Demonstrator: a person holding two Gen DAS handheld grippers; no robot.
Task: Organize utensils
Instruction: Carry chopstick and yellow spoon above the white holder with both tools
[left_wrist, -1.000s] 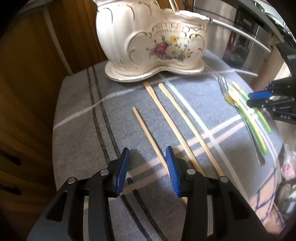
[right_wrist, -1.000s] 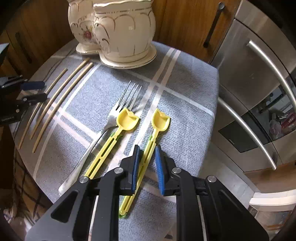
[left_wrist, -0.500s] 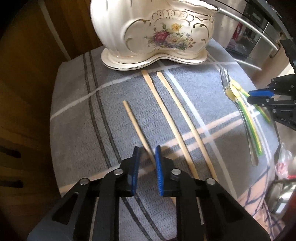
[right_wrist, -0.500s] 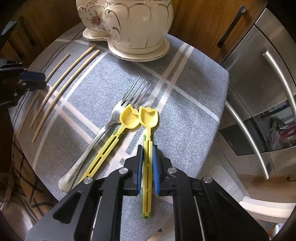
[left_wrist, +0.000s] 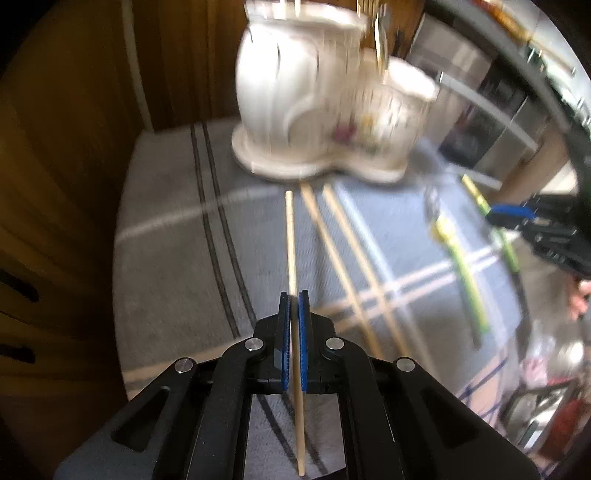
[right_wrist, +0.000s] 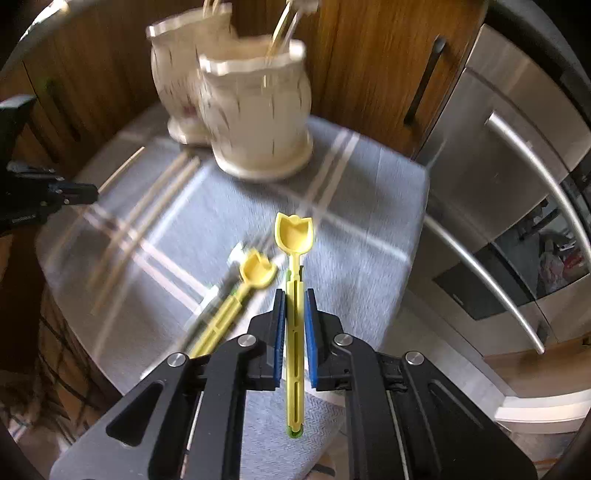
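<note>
My left gripper (left_wrist: 294, 295) is shut on a thin wooden chopstick (left_wrist: 291, 240), which is lifted off the grey checked cloth (left_wrist: 166, 236) and points toward the white flowered ceramic holder (left_wrist: 317, 110). Two longer wooden sticks (left_wrist: 332, 229) lie on the cloth just to its right. My right gripper (right_wrist: 294, 295) is shut on the handle of a yellow tulip-shaped spoon (right_wrist: 294, 236), raised above the cloth (right_wrist: 369, 236). A second yellow spoon (right_wrist: 255, 273) lies beside a metal fork on the cloth. The holder (right_wrist: 255, 110) stands at the back with utensils in it.
Wooden cabinet doors (left_wrist: 74, 147) rise at the left and behind the holder. A stainless oven with curved bar handles (right_wrist: 517, 177) stands to the right of the table. The other gripper (right_wrist: 33, 199) shows at the left edge of the right wrist view.
Both grippers closed on their utensils and rose: the left took the short chopstick off the cloth, the right lifted the yellow spoon. Both views are blurred by the motion.
</note>
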